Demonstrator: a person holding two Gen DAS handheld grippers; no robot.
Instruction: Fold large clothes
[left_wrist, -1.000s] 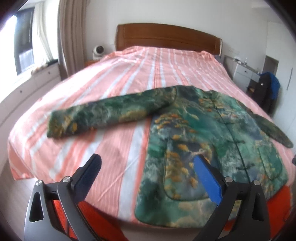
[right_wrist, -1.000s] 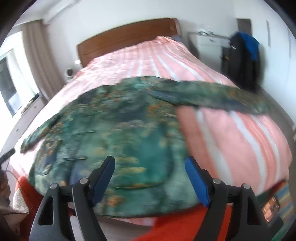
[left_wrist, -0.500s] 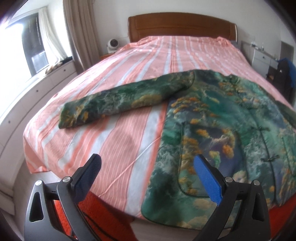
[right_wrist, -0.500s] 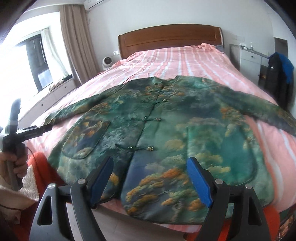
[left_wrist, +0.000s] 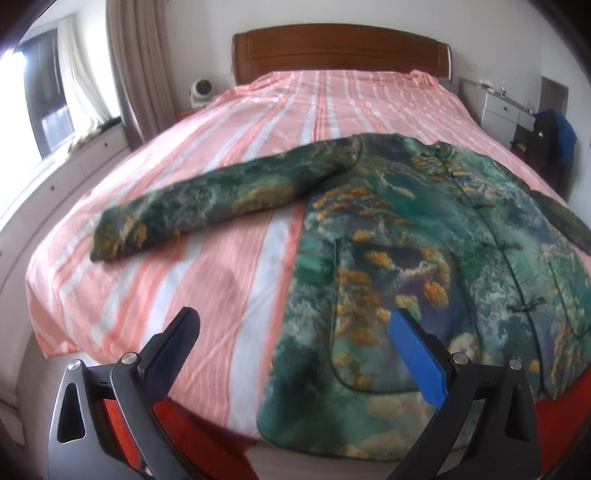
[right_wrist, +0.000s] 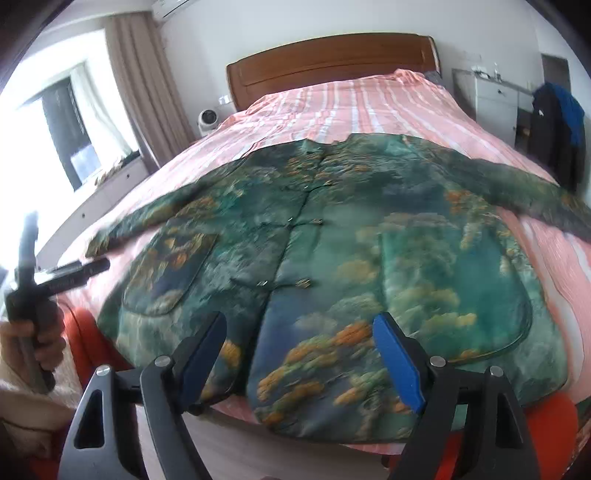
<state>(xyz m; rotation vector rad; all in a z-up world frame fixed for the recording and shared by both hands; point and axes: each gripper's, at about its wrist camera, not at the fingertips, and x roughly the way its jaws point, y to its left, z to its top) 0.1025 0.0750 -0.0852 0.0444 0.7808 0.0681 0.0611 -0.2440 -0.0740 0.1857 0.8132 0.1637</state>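
Both grippers, left gripper (left_wrist: 293, 347) and right gripper (right_wrist: 299, 350), fingers wide apart, empty, above jacket (right_wrist: 332, 240) hem on bed (left_wrist: 221, 155). Best pinch hem corners evenly, lift together.

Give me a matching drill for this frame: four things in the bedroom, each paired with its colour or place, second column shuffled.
Things:
1. patterned quilted jacket
2. wooden headboard
3. small round white fan
4. white drawer cabinet

Descriptions:
A. brown, against the back wall
B. beside the bed, on the window side
C. green with orange patches, spread flat on the striped bedspread
D. by the far wall, near a hanging dark and blue garment

Pairs: 1-C, 2-A, 3-B, 4-D
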